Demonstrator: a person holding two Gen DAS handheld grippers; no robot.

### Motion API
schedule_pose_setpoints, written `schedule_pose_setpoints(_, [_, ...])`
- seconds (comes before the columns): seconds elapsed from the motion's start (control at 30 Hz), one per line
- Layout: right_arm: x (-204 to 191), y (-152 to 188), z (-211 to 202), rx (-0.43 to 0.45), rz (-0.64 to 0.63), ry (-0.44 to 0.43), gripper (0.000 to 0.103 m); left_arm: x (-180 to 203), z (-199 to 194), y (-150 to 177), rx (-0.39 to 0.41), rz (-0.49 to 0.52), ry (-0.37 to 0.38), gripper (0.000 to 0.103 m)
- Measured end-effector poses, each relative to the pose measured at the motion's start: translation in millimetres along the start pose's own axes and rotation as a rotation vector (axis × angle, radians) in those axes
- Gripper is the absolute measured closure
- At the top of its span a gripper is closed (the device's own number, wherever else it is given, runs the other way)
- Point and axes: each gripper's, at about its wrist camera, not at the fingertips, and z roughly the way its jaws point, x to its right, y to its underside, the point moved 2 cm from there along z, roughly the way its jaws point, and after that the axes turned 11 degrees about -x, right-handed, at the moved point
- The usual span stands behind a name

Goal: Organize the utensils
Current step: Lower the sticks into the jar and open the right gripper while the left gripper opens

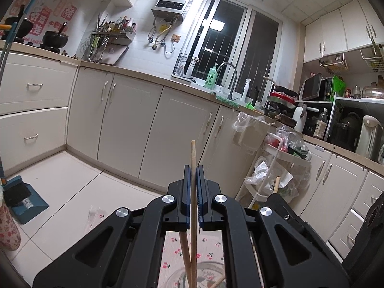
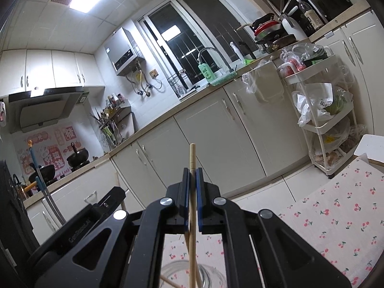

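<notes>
My left gripper (image 1: 193,168) is shut on a wooden chopstick (image 1: 193,153) that stands upright between its blue pads and reaches down into a clear glass jar (image 1: 211,274) on the cherry-print tablecloth (image 1: 172,247). A second chopstick (image 1: 184,252) leans in the jar. My right gripper (image 2: 192,170) is shut on another wooden chopstick (image 2: 192,158), also upright over the same glass jar (image 2: 208,276), where more chopsticks (image 2: 168,280) rest. The right gripper shows at the right of the left wrist view (image 1: 276,193), close beside the left one.
Cream kitchen cabinets (image 1: 148,124) and a counter with a sink tap (image 1: 228,76) lie ahead. A white trolley with bags (image 2: 321,110) stands at the right. A blue dustpan (image 1: 24,201) sits on the tiled floor at left. The cherry-print table (image 2: 336,216) extends right.
</notes>
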Motion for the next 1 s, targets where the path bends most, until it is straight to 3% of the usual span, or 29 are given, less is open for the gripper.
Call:
schedule_pose_setpoints(0.5, [-13.4,17.2,-17.3,-0.089,-0.085,0.005,0.096,0.2,-26.3,7.8,-0.045,0.051,-0.002,0.098])
schedule_pose_setpoints(0.53, [-13.8,17.9,-17.6,-0.096,-0.088,0.006,0.095,0.5,-27.4,7.9,-0.049,0.055,-0.001,0.098])
schedule_pose_setpoints(0.6, [-13.1,19.4,-18.4,-0.113,-0.081,0.011,0.08,0.8,-29.1,8.1,-0.06,0.063,0.0,0.098])
schedule_pose_setpoints(1.0, [21.5,21.4,-56.0,-0.165,0.009,0.059,0.071,-4.4,-55.7,18.2,-0.107,0.076,-0.009,0.091])
